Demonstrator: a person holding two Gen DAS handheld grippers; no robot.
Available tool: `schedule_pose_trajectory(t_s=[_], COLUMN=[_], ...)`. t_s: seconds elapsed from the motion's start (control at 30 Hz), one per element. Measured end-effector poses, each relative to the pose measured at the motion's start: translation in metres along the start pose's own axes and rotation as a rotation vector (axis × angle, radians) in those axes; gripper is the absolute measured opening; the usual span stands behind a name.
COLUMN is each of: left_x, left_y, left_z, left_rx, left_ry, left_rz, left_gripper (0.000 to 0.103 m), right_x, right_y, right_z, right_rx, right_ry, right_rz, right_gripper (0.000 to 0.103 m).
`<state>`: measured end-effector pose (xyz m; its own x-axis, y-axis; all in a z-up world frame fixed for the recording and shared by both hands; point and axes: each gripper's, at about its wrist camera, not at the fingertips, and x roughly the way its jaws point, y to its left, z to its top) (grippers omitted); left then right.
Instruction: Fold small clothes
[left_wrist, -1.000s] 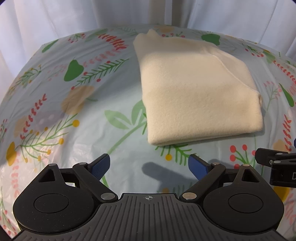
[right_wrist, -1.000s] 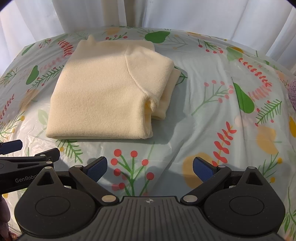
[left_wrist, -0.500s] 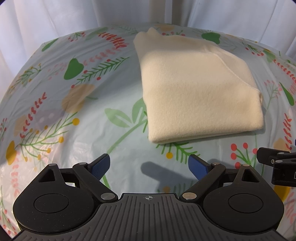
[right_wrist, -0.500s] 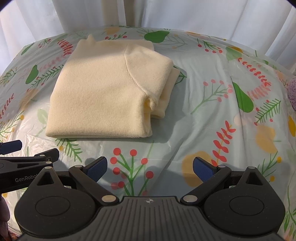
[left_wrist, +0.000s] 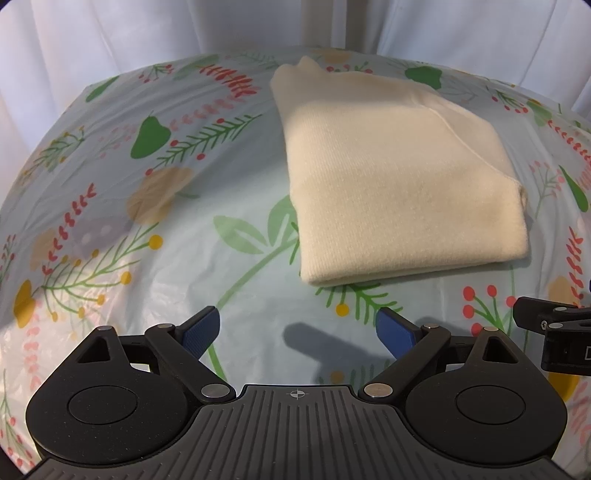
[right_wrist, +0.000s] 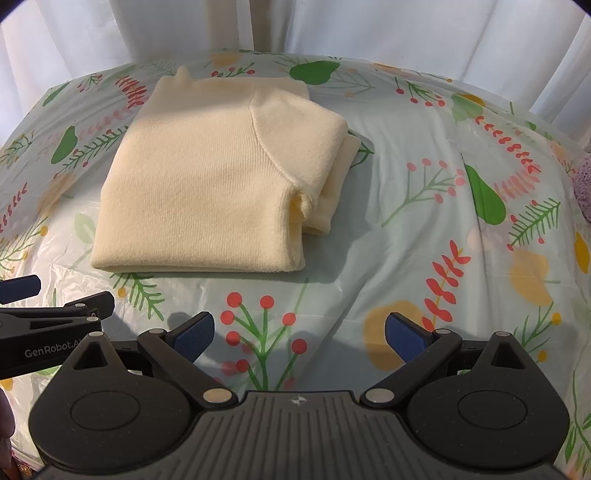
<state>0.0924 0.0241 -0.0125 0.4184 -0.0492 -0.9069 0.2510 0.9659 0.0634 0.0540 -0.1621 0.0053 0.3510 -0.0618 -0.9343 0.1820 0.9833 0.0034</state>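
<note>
A cream knit garment (left_wrist: 391, 177) (right_wrist: 221, 184) lies folded into a thick rectangle on the floral tablecloth, its folded edge facing me. My left gripper (left_wrist: 299, 332) hovers open just short of that near edge, slightly to its left, with nothing between the blue pads. My right gripper (right_wrist: 299, 334) is also open and empty, in front of the garment's near right corner. Each gripper's black body shows at the edge of the other's view: the right gripper (left_wrist: 554, 332) at the far right of the left wrist view, the left gripper (right_wrist: 48, 325) at the far left of the right wrist view.
The table (right_wrist: 424, 240) wears a pale plastic cloth printed with leaves and berries. White curtains (left_wrist: 147, 37) hang close behind its far edge. A small purple fuzzy thing (right_wrist: 583, 184) peeks in at the right edge of the right wrist view.
The garment sits very slightly further from both cameras than a second ago; both grippers have drifted back a little and stayed open.
</note>
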Motion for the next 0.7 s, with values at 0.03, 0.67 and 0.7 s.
schedule_pose_trajectory(t_s=[0.03, 0.67, 0.7], left_x=[-0.0001, -0.0013, -0.0012], left_y=[0.0000, 0.0001, -0.0001], left_z=[-0.0001, -0.0005, -0.0006], left_rx=[0.001, 0.006, 0.005], left_ry=[0.000, 0.001, 0.001], left_rz=[0.001, -0.003, -0.006], left_gripper=[0.095, 0.095, 0.095], right_x=[0.0000, 0.0011, 0.0011], right_y=[-0.0001, -0.0001, 0.0001], right_z=[-0.0002, -0.0018, -0.0018], right_rx=[0.000, -0.003, -0.003], right_ry=[0.000, 0.004, 0.004], right_rz=[0.000, -0.004, -0.004], right_gripper=[0.099, 0.099, 0.099])
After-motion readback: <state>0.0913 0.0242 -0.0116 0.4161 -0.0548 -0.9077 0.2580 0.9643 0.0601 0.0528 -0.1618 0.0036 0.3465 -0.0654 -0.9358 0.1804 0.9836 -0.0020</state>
